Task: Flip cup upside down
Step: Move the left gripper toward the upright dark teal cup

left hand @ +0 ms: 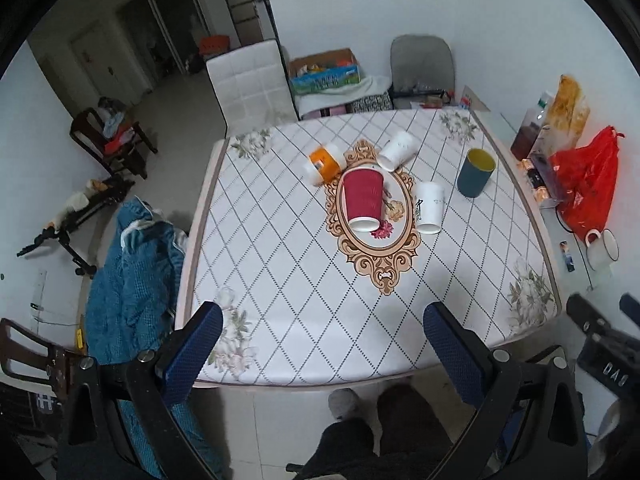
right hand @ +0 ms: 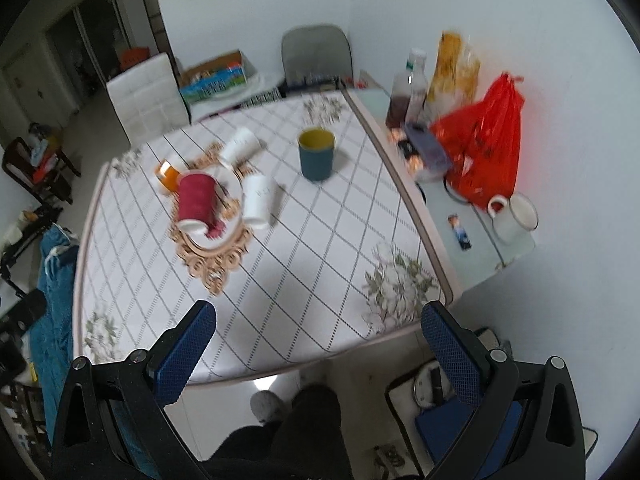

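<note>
A blue cup (left hand: 475, 173) with a yellow inside stands upright at the right of the table; it also shows in the right wrist view (right hand: 317, 153). A red ribbed paper cup (left hand: 362, 199) (right hand: 195, 202), two white cups (left hand: 396, 149) (left hand: 429, 207) and an orange-and-white cup (left hand: 326, 162) stand rim-down around the table's ornate middle. My left gripper (left hand: 324, 320) is open and empty above the near table edge. My right gripper (right hand: 318, 318) is open and empty, also at the near edge, well short of the cups.
The table (left hand: 280, 320) has a diamond-pattern cloth. A side shelf at the right holds a red bag (right hand: 488, 152), bottles (right hand: 408, 92) and a white enamel mug (right hand: 514, 216). A blue cloth (left hand: 132, 280) hangs at the left. Chairs stand beyond the table. The person's legs (left hand: 400, 420) are below.
</note>
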`<move>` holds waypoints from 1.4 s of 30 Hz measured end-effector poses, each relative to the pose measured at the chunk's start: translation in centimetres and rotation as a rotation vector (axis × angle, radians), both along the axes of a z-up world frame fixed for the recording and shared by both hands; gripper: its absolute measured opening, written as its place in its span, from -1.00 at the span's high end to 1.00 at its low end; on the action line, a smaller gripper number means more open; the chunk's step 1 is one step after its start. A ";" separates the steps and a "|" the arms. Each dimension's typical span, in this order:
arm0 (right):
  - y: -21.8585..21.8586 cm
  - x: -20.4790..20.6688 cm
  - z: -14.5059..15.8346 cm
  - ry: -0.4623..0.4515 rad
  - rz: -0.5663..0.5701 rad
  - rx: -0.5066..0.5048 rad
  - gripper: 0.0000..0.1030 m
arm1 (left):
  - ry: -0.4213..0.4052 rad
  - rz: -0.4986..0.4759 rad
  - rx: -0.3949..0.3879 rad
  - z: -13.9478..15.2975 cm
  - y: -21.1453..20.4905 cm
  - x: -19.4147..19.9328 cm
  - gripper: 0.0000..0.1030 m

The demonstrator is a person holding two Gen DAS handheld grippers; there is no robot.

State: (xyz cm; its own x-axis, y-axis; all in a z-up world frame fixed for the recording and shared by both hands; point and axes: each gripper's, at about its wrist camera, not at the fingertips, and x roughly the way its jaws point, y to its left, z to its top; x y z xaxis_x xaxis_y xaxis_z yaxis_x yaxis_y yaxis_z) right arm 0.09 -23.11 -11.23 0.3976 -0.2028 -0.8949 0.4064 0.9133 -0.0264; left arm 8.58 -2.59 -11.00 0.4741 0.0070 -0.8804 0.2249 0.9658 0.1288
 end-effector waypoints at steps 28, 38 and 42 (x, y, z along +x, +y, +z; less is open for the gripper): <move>-15.8 11.6 -23.0 0.376 -0.017 0.136 -1.00 | 0.227 -0.131 0.097 -14.9 -20.9 17.1 -1.00; -19.6 14.8 -25.7 0.415 -0.012 0.104 -1.00 | 0.098 -0.326 0.109 -19.6 -27.0 19.9 -0.99; -21.3 15.5 -26.7 0.435 -0.017 0.070 -1.00 | 0.047 -0.410 0.112 -21.5 -29.3 20.0 -0.99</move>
